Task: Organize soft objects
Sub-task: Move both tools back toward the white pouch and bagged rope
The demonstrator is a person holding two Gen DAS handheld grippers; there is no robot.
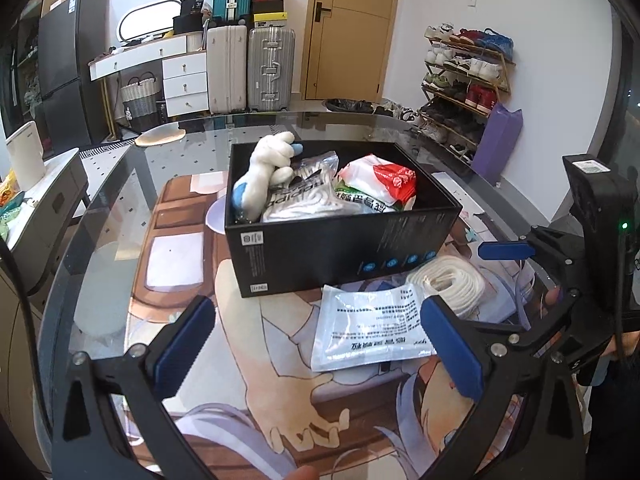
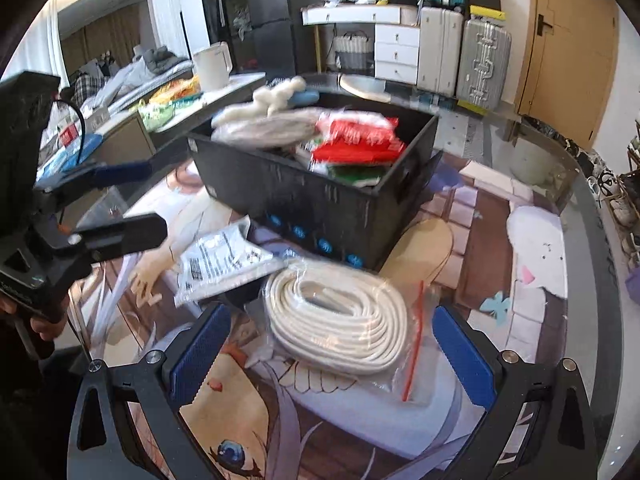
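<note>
A black box (image 1: 340,248) (image 2: 304,196) stands on the glass table and holds a white plush toy (image 1: 264,176), a clear packet of white cloth (image 1: 304,196) and a red-and-green packet (image 1: 384,184) (image 2: 356,144). In front of it lie a flat white printed packet (image 1: 368,328) (image 2: 220,260) and a coil of white rope in a clear bag (image 2: 340,316) (image 1: 452,284). My left gripper (image 1: 320,356) is open and empty above the flat packet. My right gripper (image 2: 332,356) is open and empty, its fingers on either side of the rope coil, just short of it.
The round glass table (image 1: 120,208) lies over a printed anime mat (image 2: 480,240). Each gripper shows at the edge of the other's view. Suitcases (image 1: 248,68), a drawer unit, a door and a shoe rack (image 1: 464,80) stand beyond the table.
</note>
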